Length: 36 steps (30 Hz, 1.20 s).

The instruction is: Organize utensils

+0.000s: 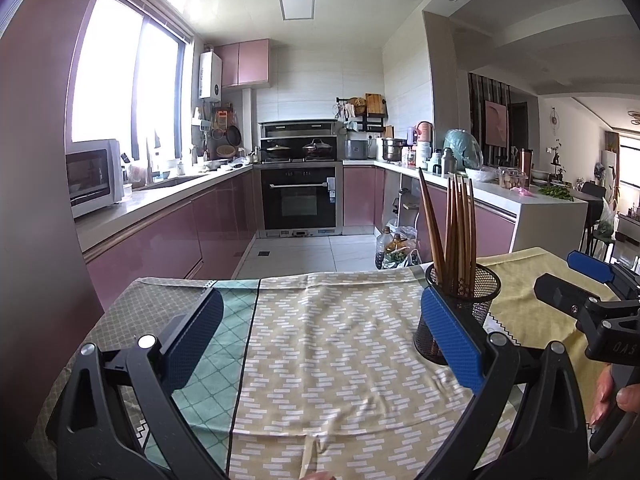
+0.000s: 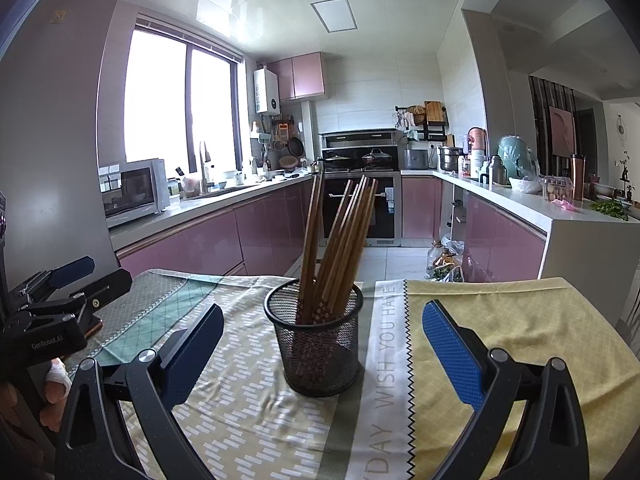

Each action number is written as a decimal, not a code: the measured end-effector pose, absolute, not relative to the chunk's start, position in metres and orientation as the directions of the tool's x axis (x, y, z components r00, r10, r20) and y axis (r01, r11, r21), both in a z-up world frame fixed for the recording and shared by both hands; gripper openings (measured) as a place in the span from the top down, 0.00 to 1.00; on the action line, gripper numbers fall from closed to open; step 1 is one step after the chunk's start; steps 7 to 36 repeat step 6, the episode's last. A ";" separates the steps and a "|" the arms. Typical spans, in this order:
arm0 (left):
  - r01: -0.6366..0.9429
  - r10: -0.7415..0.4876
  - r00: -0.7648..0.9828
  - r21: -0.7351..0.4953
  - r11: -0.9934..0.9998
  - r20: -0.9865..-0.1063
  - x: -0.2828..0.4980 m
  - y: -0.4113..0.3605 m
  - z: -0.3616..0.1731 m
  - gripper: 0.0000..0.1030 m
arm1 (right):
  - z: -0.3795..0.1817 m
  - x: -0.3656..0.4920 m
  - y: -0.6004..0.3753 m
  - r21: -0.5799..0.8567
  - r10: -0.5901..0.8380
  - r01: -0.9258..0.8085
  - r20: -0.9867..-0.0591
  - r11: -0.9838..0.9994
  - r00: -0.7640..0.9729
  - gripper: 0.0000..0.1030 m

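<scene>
Both grippers are spread wide with nothing in them: the right gripper (image 2: 320, 344) sits low over the patterned tablecloth (image 2: 248, 408), the left gripper (image 1: 320, 332) off to its left side. Just past the right one, between its fingers, stands the black mesh cup (image 2: 318, 348), wooden chopsticks (image 2: 340, 240) bunched upright inside. Farther back there's the pink-cabinet kitchen with an oven (image 2: 360, 208).
</scene>
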<state>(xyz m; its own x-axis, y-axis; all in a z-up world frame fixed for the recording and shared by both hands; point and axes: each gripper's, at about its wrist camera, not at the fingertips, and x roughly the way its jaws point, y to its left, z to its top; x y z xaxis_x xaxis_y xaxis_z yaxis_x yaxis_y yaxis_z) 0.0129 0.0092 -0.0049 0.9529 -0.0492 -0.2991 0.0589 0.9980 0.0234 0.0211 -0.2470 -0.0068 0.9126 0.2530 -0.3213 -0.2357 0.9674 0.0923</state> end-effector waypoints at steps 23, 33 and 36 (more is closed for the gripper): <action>0.035 -0.031 0.918 0.003 0.999 -0.396 0.032 0.025 -0.018 0.05 | -0.041 0.063 -0.299 0.080 0.125 -0.097 -0.540 0.992 0.832 0.06; 0.035 -0.031 0.918 0.003 0.999 -0.396 0.032 0.025 -0.018 0.05 | -0.041 0.063 -0.299 0.080 0.125 -0.097 -0.540 0.992 0.832 0.06; 0.035 -0.031 0.918 0.003 0.999 -0.396 0.032 0.025 -0.018 0.05 | -0.041 0.063 -0.299 0.080 0.125 -0.097 -0.540 0.992 0.832 0.06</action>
